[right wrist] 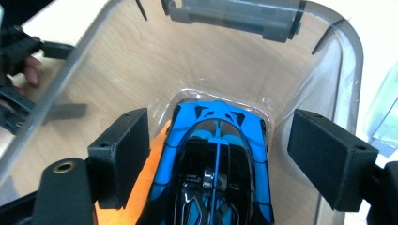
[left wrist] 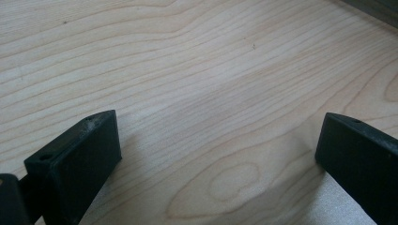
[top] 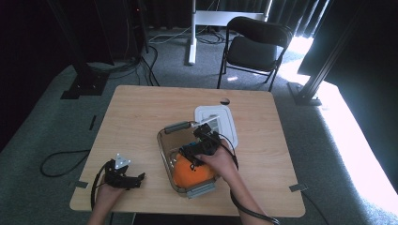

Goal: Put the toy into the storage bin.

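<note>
Between our right gripper's (right wrist: 218, 154) jaws we see a blue and black toy car (right wrist: 216, 173); the jaws stand wide on either side of it, their pads clear of its flanks, so nothing is gripped. That car sits inside a clear plastic container (right wrist: 345, 70), its nose toward the far wall, where a grey latch (right wrist: 234, 16) hangs on the rim. Something orange (right wrist: 143, 187) lies under the car, below the jaw on our left. Beyond the gripper, just outside the container, its white lid (top: 225, 123) rests on the table (top: 141, 117). Our left gripper (left wrist: 218, 154) hovers low over bare wood, well apart from the container, its jaws spread wide and empty.
</note>
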The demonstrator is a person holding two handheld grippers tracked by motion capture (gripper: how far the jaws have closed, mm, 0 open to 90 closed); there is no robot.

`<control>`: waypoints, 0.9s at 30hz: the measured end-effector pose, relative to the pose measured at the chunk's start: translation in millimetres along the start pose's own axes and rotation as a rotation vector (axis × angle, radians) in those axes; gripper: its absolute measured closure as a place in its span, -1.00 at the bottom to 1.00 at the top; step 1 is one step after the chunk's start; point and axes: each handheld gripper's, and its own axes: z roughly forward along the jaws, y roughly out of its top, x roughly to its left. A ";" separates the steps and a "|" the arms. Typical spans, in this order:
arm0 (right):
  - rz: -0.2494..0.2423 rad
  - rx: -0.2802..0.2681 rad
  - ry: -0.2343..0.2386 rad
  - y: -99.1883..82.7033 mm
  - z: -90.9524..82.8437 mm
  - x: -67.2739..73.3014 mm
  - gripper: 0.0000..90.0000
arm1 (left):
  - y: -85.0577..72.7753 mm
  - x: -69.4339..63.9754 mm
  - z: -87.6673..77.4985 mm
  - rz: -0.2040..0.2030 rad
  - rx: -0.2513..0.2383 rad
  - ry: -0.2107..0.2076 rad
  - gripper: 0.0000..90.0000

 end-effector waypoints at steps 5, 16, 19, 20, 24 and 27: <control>-0.002 -0.042 0.017 -4.3 -8.7 0.2 -0.71 | 0.0 0.0 0.0 0.000 0.000 0.000 -0.98; 0.006 -0.105 -0.012 -14.3 -32.9 -11.2 -0.73 | 0.0 0.0 -0.1 0.001 0.001 -0.002 -0.98; 0.010 -0.111 -0.030 -17.1 -38.2 -16.3 -0.73 | 0.0 -0.1 -0.1 0.001 0.001 -0.002 -0.98; 0.014 -0.113 -0.040 -18.2 -39.9 -18.1 -0.73 | 0.0 0.0 -0.1 0.002 0.001 -0.002 -0.98; 0.025 -0.126 -0.052 -23.9 -45.7 -26.8 -0.73 | 0.0 -0.1 -0.1 0.001 0.001 -0.002 -0.98; 0.042 -0.141 -0.066 -28.4 -50.4 -33.9 -0.73 | 0.0 -0.1 0.0 0.001 0.000 -0.002 -0.98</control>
